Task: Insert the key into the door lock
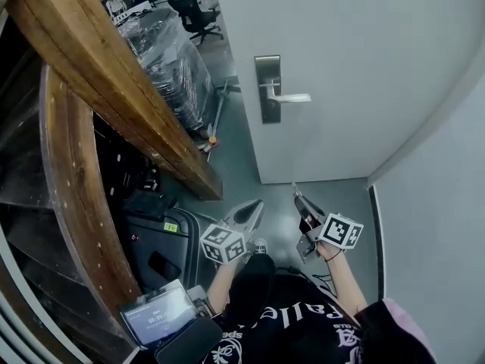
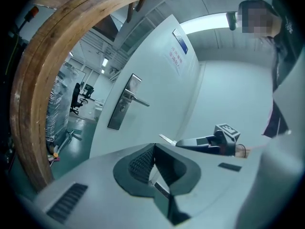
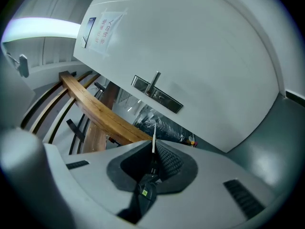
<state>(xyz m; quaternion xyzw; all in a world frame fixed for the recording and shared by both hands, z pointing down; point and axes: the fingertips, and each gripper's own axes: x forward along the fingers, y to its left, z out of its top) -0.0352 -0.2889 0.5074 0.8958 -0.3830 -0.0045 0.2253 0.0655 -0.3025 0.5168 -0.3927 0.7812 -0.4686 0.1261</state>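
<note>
The white door (image 1: 341, 67) carries a steel lock plate (image 1: 268, 89) with a lever handle (image 1: 292, 96). My right gripper (image 1: 298, 197) is shut on a key (image 1: 294, 188), whose thin blade (image 3: 153, 136) sticks out past the jaws toward the lock plate (image 3: 157, 95). It hangs well below and short of the lock. My left gripper (image 1: 256, 205) sits beside it to the left, shut with nothing in it (image 2: 153, 149). In the left gripper view the lock plate (image 2: 122, 104) is ahead, and the right gripper (image 2: 206, 141) holds the key (image 2: 167, 139) off to the right.
A curved wooden railing (image 1: 114, 89) runs along the left, with plastic-wrapped goods (image 1: 170, 59) and an office chair (image 1: 193, 12) beyond it. A white wall (image 1: 432, 226) closes the right side. A tablet (image 1: 159, 313) lies low at the left by the person's legs.
</note>
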